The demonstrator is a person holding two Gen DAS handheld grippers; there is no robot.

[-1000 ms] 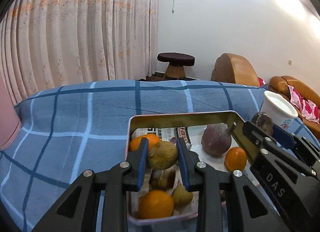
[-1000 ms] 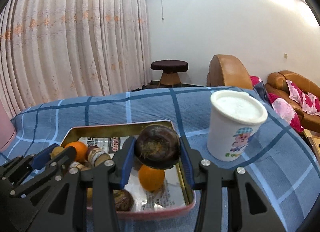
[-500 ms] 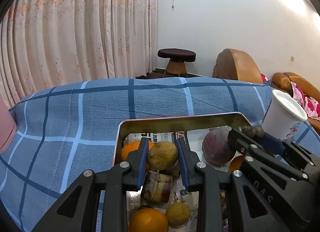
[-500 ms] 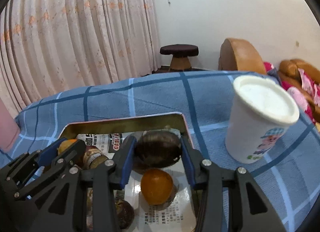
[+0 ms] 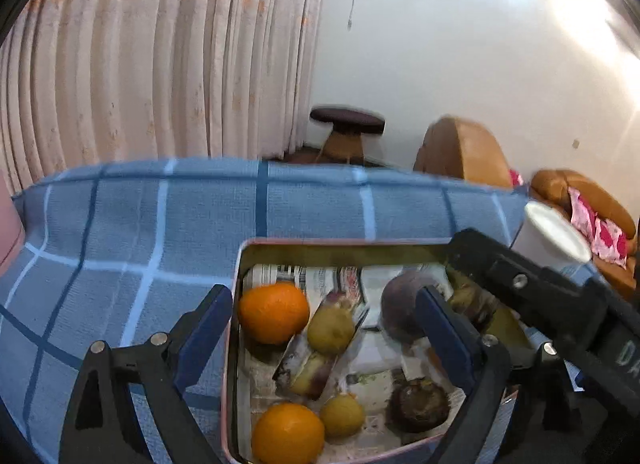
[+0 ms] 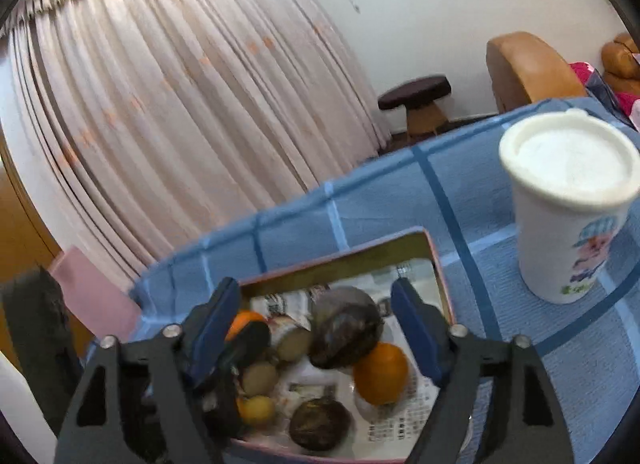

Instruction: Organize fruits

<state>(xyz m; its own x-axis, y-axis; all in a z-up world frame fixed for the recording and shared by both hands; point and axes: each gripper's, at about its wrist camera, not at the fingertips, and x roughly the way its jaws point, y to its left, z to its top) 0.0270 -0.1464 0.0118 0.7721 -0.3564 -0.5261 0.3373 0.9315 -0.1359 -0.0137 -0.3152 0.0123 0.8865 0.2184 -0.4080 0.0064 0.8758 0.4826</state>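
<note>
A pink-rimmed metal tray (image 5: 304, 246) lined with newspaper sits on the blue checked cloth. It holds two oranges (image 5: 274, 318), small yellow-green fruits (image 5: 331, 330), dark round fruits (image 5: 418, 404) and a purple fruit (image 5: 400, 304). My left gripper (image 5: 324, 334) is open and empty above the tray's left half. My right gripper (image 6: 316, 334) is open and empty above the tray (image 6: 332, 260); a dark purple fruit (image 6: 346, 332) lies below it beside an orange (image 6: 380, 374). The right gripper's body shows in the left wrist view (image 5: 520, 284).
A white lidded cup (image 6: 568, 199) with a cartoon print stands on the cloth to the right of the tray. A pink object (image 6: 96, 296) is at the table's left. Curtains, a stool (image 5: 348, 127) and sofas are behind the table.
Both grippers opened. The left let go of the brownish-green fruit and the right let go of the dark fruit; both fruits now lie in the tray. The right wrist view has tilted.
</note>
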